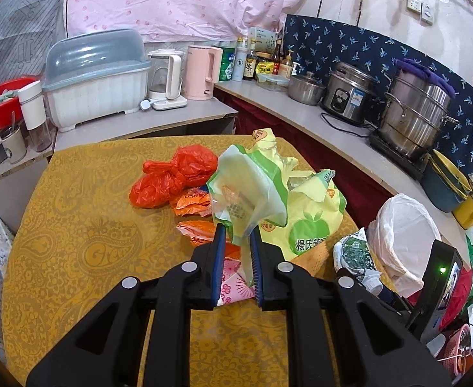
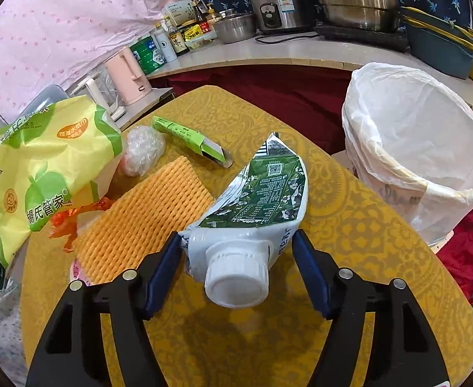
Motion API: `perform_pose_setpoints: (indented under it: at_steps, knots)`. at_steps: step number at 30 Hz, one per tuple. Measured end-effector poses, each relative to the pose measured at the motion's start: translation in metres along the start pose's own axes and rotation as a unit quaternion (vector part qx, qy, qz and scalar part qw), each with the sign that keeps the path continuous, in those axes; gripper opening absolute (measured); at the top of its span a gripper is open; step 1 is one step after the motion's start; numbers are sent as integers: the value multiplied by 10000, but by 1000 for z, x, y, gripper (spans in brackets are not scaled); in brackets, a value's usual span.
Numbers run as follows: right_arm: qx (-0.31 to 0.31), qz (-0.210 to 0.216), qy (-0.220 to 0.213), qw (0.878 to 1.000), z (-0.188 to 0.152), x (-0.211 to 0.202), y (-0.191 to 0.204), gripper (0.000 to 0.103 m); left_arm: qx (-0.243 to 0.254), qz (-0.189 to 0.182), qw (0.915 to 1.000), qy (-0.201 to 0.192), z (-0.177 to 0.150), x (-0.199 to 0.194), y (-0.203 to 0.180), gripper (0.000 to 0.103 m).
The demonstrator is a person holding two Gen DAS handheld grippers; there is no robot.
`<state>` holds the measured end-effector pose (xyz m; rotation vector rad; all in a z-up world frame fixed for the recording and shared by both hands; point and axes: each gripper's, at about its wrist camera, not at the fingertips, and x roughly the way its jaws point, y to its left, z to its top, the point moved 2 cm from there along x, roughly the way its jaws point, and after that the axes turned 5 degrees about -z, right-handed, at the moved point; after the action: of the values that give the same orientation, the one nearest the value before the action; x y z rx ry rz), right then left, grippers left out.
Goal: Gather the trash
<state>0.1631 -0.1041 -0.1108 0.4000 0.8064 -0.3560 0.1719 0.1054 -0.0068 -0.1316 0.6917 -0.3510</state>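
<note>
Wrapper (image 1: 249,190) pinched in left gripper (image 1: 236,235); carton (image 2: 256,206) in right gripper (image 2: 236,245)

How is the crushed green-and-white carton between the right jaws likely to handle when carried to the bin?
The carton looks flattened and creased, so probably light and apt to buckle further. Its glossy skin may slip. The rigid white cap likely makes that end hang lower.

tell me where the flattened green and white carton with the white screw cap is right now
In the right wrist view, the flattened green and white carton sits between the fingers of the right gripper, above the yellow patterned table, between the orange foam net and the white-lined bin.
</note>
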Motion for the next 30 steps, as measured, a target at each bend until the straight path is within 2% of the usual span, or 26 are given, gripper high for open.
perform_pose_setpoints:
  at_steps: [13,15,17,30]
  knots:
    - [52,174,-322,9993,9,-40,-27,64,248,-154,9994,-201,9,-21,-46,14]
    - [89,190,-379,9991,11,-47,-33,64,287,-189,9992,-224,11,-22,-55,6]
    - [112,203,-433,9988,13,-53,-38,63,303,-233,9990,-231,11,-22,-62,6]
    - [252,216,-631,9975,23,-74,-71,61,549,-321,9979,-96,8,-11,-94,4]
